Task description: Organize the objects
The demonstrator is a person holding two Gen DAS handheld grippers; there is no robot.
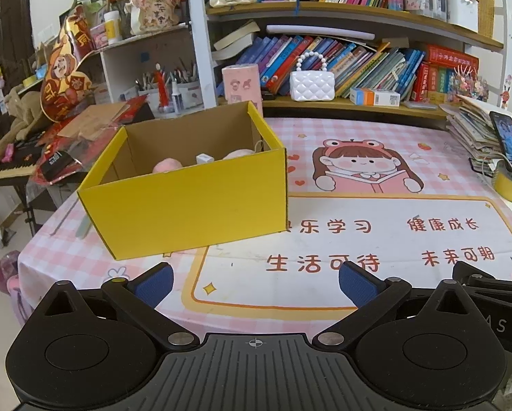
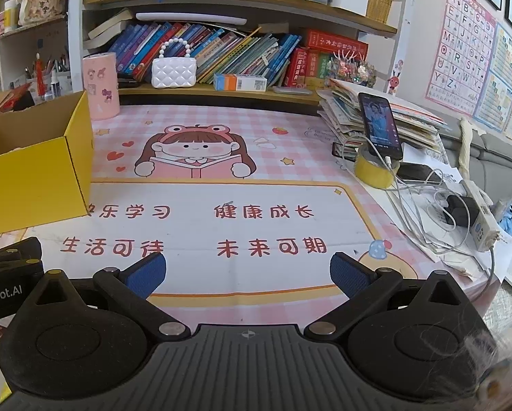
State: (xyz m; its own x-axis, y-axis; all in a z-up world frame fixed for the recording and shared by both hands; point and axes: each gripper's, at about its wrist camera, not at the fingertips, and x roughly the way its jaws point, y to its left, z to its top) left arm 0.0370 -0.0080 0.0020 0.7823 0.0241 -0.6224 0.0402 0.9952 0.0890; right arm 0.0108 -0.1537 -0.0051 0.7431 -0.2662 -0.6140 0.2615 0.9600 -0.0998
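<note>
Yellow box ahead-left of left gripper, left of right gripper; both spread, empty; contents mostly hidden.

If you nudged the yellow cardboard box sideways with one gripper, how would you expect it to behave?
The yellow cardboard box sits flat and wide, so it would probably slide on the tablecloth rather than tip. Thin walls, open top: a pinched rim may flex. Only a few small items show inside, so it is likely light.
</note>
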